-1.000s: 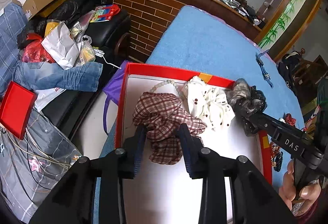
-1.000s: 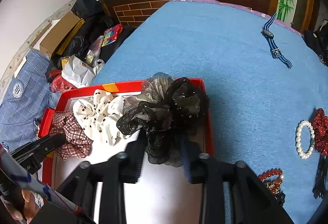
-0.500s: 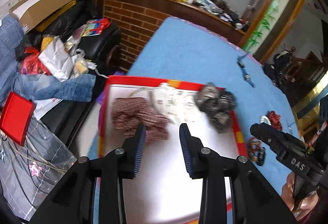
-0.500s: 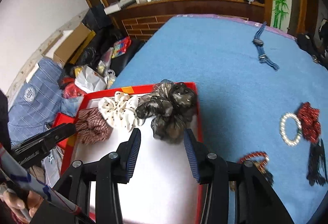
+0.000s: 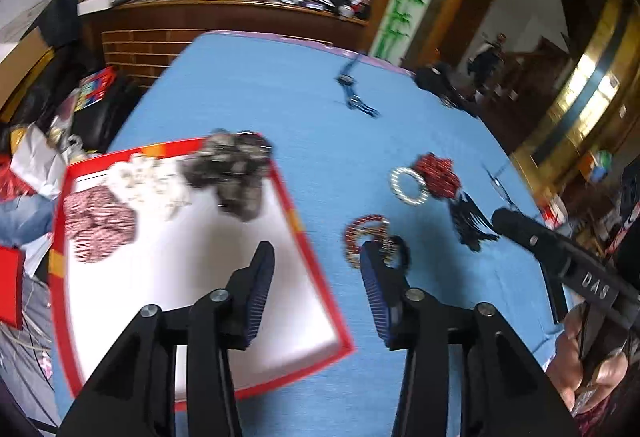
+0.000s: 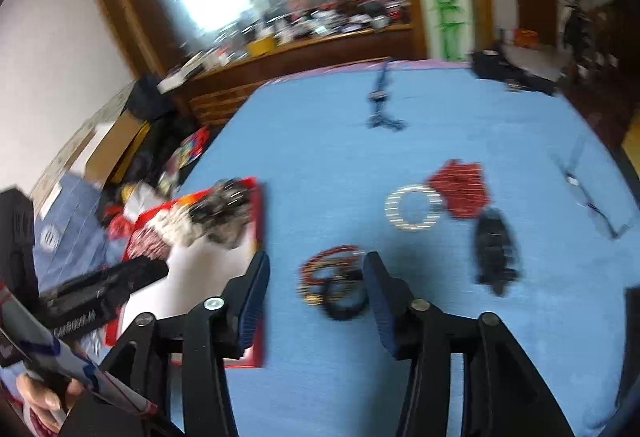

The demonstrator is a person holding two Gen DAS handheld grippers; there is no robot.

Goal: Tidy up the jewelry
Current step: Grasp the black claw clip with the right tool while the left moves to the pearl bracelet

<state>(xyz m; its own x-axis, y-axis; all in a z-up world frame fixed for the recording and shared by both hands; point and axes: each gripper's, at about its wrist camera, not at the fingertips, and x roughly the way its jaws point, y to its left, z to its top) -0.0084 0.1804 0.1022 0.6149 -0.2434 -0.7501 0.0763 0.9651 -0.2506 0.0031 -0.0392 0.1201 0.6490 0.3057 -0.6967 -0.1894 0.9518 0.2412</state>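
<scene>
A red tray (image 5: 180, 277) with a white floor holds a plaid scrunchie (image 5: 96, 221), a white one (image 5: 148, 181) and a dark gauzy one (image 5: 232, 173). My left gripper (image 5: 316, 253) hovers over the tray's right rim, its jaws opening with nothing between them. My right gripper (image 6: 316, 269) hangs above the blue cloth, jaws opening too, pads touching nothing. Below it a heap of red and dark beaded bracelets (image 6: 332, 285) lies on the cloth. Farther off are a pearl bracelet (image 6: 414, 207), a red scrunchie (image 6: 460, 189) and a black hair piece (image 6: 494, 249).
A blue strap (image 6: 380, 105) lies far back on the blue cloth (image 6: 320, 157), and a thin item (image 6: 588, 197) lies near the right edge. Left of the table, clothes, bags and boxes (image 6: 120, 165) pile up. A brick-fronted wooden counter (image 5: 224, 21) runs behind.
Both grippers have left the scrunchies they were around, the plaid and the dark one, which stay in the tray. Both have risen, swung right toward the loose jewelry, and stand wider.
</scene>
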